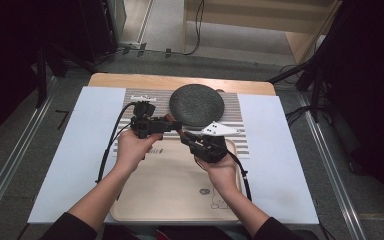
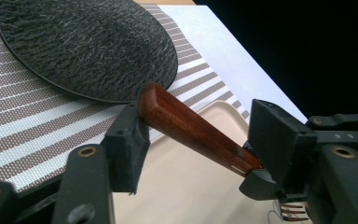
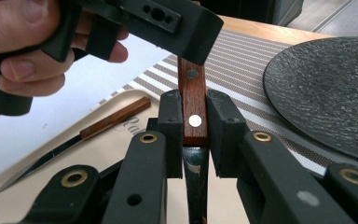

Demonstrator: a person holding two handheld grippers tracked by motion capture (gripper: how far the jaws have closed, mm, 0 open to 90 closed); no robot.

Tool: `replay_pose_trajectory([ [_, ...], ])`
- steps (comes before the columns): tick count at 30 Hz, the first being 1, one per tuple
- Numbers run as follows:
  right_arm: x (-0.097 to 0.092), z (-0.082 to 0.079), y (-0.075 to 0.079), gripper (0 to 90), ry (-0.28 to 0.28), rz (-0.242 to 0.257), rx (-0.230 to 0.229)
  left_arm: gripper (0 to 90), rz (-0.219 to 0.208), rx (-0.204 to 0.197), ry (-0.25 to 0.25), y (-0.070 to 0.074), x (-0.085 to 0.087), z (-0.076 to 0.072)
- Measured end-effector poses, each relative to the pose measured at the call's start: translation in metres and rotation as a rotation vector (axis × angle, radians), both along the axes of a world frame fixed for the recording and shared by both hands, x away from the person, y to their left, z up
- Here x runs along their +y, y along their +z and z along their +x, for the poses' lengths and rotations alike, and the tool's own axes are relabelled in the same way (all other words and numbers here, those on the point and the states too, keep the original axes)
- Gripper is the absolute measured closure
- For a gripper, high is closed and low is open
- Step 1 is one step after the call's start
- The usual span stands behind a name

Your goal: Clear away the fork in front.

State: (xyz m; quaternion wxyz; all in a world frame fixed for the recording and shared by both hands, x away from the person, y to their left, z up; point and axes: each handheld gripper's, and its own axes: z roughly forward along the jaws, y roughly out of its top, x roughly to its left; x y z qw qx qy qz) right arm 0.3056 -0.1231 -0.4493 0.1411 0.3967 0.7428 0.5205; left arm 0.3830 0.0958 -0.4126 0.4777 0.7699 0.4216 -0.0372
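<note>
Wooden-handled fork (image 3: 194, 114) between both hand-held grippers' jaws

No text can be read with certainty. On the beige tray (image 1: 130, 200) some dark printed writing is seen (too small in the high view, mostly hidden in the right gripper view), beside a small drawing.

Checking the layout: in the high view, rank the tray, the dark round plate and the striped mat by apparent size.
1. Tray, though arms cover part of it.
2. Striped mat, partly covered.
3. Dark round plate, clearly smallest.
Tray versus mat is unsure.
</note>
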Motion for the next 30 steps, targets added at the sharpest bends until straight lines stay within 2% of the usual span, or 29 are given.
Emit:
replay_pose_trajectory([
  [2, 0.0005, 0.0, 0.0002, 75.0, -0.004, 0.006, -0.003, 44.3, -0.004, 0.01, -0.003, -0.0008, -0.0006, 0.0002],
  [6, 0.0014, 0.0004, 0.0005, 75.0, -0.008, 0.014, -0.006, 50.7, -0.049, 0.04, -0.01, -0.0018, -0.0012, 0.001],
  [13, 0.0007, 0.0008, 0.0012, 75.0, -0.01, 0.02, -0.012, 61.4, -0.09, 0.071, -0.007, -0.0027, 0.0013, 0.0029],
  [23, 0.0014, 0.0005, 0.0012, 75.0, -0.007, 0.017, -0.012, 69.3, -0.123, 0.07, -0.016, -0.0014, 0.0026, 0.001],
  [26, 0.0017, 0.0005, 0.0011, 74.9, -0.005, 0.014, -0.016, 72.2, -0.156, 0.087, -0.02, -0.0026, 0.0038, 0.0011],
  [30, 0.0028, 0.0005, 0.0006, 75.0, 0.0, 0.008, -0.003, 76.0, -0.171, 0.103, -0.034, -0.0028, 0.004, 0.0014],
])
